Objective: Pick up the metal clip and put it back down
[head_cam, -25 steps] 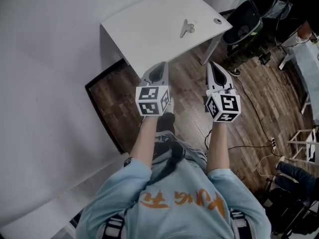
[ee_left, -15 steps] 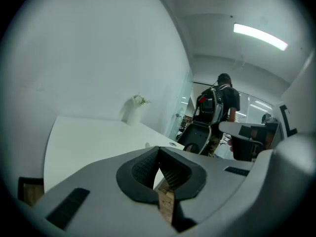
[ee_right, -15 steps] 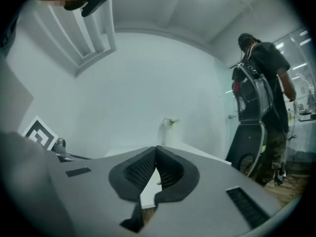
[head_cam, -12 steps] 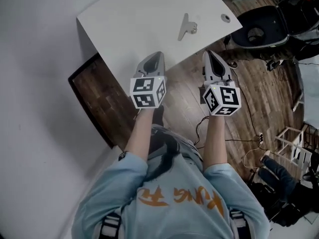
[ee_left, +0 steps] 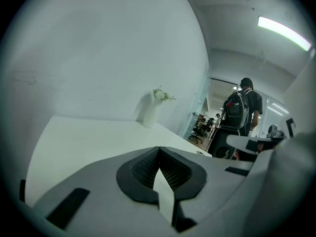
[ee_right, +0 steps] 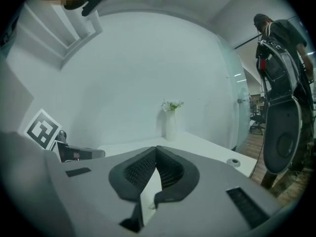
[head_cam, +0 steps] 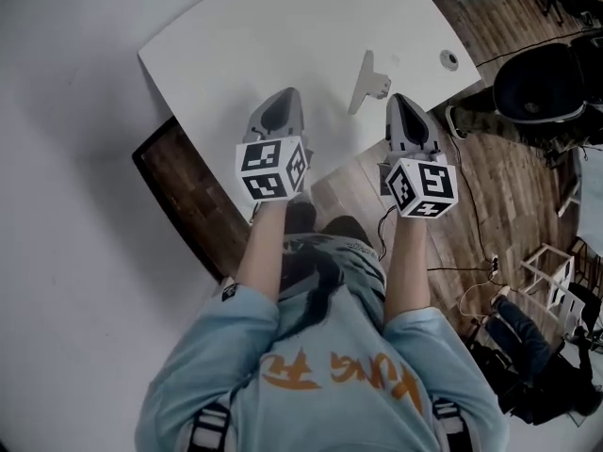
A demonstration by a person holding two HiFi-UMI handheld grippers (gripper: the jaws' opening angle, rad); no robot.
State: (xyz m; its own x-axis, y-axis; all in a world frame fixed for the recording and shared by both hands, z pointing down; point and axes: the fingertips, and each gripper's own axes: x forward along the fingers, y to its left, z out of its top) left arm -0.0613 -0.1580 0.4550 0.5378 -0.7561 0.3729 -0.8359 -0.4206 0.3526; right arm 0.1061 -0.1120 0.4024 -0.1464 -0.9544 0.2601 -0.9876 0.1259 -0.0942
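Metal clip: lies on the white table near its front right edge, just ahead and to the left of the right gripper's tip, touching neither gripper. Only the head view shows it.
Right gripper: jaws closed tip to tip with nothing between them, as its own view makes plain. It is held over the table's front edge.
Left gripper: jaws likewise closed and empty. It is over the table, well left of the clip.
Grommet hole: at the table's right corner, beyond the clip. It is seen from the head and from the right gripper.
Vase: white, with flowers, against the wall at the table's far side. Only the two gripper views show it.
Black chair: on the wood floor, right of the table.
Person with backpack: stands beyond the table, in the left gripper view.
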